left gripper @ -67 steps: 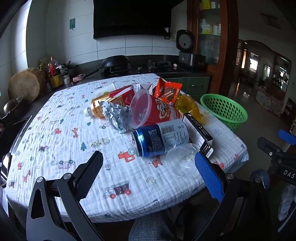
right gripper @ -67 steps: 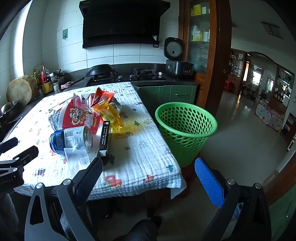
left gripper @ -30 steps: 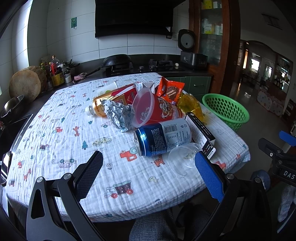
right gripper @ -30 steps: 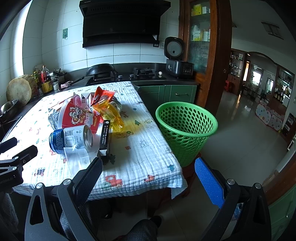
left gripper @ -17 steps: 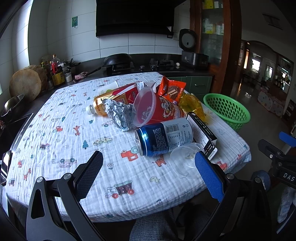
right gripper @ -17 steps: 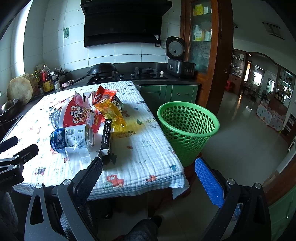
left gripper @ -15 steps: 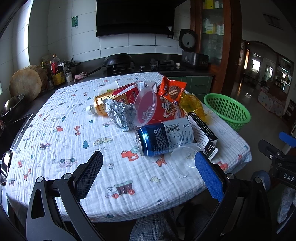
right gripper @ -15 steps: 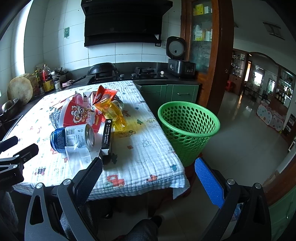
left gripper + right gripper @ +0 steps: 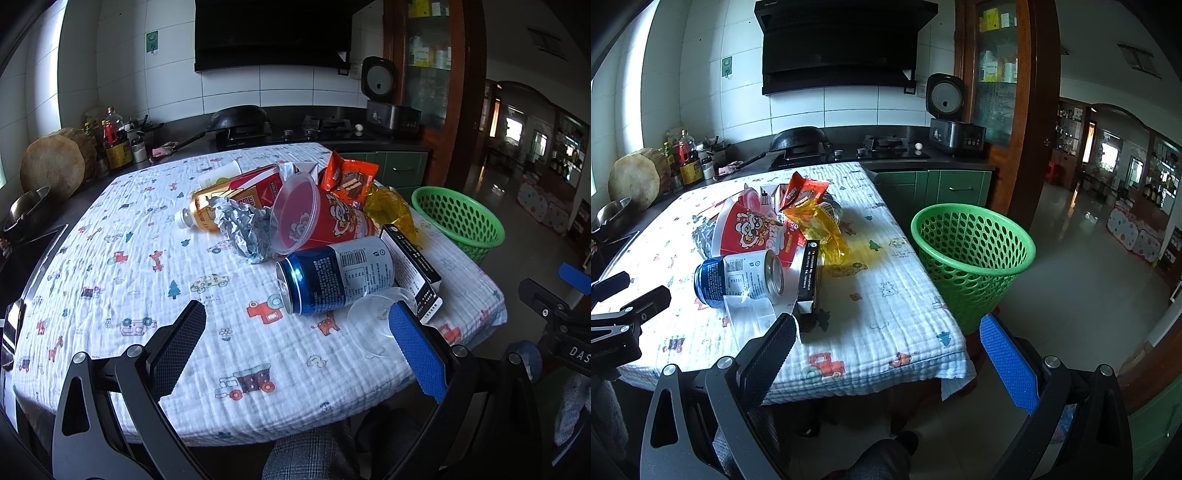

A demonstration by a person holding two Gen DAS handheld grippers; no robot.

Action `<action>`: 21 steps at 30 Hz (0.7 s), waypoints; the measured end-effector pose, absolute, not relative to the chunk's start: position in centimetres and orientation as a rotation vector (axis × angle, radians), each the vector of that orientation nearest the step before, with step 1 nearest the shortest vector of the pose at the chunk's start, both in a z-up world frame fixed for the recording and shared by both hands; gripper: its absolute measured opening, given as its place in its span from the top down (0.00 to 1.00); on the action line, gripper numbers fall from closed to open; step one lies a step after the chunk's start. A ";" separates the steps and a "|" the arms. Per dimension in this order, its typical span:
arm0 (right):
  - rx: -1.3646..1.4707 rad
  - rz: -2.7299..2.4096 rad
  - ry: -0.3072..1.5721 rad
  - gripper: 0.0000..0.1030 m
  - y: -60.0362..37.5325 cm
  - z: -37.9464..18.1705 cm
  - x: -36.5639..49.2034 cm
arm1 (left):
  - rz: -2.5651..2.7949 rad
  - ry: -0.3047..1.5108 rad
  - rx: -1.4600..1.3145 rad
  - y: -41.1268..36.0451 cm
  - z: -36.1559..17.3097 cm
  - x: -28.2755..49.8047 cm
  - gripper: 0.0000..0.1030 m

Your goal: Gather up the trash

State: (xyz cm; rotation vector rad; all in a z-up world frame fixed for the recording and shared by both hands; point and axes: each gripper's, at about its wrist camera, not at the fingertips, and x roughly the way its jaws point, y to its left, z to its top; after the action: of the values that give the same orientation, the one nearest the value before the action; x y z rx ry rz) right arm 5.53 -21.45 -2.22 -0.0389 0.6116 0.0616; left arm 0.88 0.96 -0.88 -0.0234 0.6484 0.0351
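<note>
A heap of trash lies on the patterned tablecloth [image 9: 110, 280]: a blue can [image 9: 334, 275] on its side, a red noodle cup [image 9: 317, 221], crumpled foil [image 9: 242, 229], a black carton [image 9: 410, 267], a clear lid [image 9: 373, 325], an orange snack bag [image 9: 349, 177], a yellow wrapper [image 9: 389, 210] and a bottle [image 9: 203, 214]. My left gripper [image 9: 295, 334] is open just short of the can. My right gripper [image 9: 886, 341] is open near the table's front edge, with the black carton [image 9: 809, 277] ahead on the left. A green basket [image 9: 971, 251] stands on the floor right of the table.
Behind the table runs a dark counter with a wok [image 9: 238, 116], bottles [image 9: 110, 140], a round chopping block [image 9: 53, 168] and a rice cooker [image 9: 945, 98]. A tiled floor [image 9: 1082, 288] opens beyond the basket. A person's knee [image 9: 314, 454] shows below the table edge.
Both grippers have drifted slightly, so the trash heap sits a little further right and closer in each view. Nothing on the table has moved, and both stay open.
</note>
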 end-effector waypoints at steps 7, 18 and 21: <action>-0.044 0.099 0.604 0.06 -20.8 -2.3 6.1 | 0.046 0.648 -0.031 1.9 -0.8 1.4 0.05; -0.052 0.285 0.619 0.07 -18.5 -3.0 6.7 | 0.090 0.653 -0.058 5.1 -1.0 2.2 0.06; -0.045 0.331 0.639 0.07 -17.9 -3.5 7.1 | 0.095 0.657 -0.073 6.0 -1.1 2.5 0.06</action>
State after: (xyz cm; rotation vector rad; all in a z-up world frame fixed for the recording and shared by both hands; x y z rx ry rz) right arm 7.05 -17.90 -3.46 -0.0453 0.6392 0.3314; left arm 2.49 6.01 -1.11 -0.0729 0.6567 0.0953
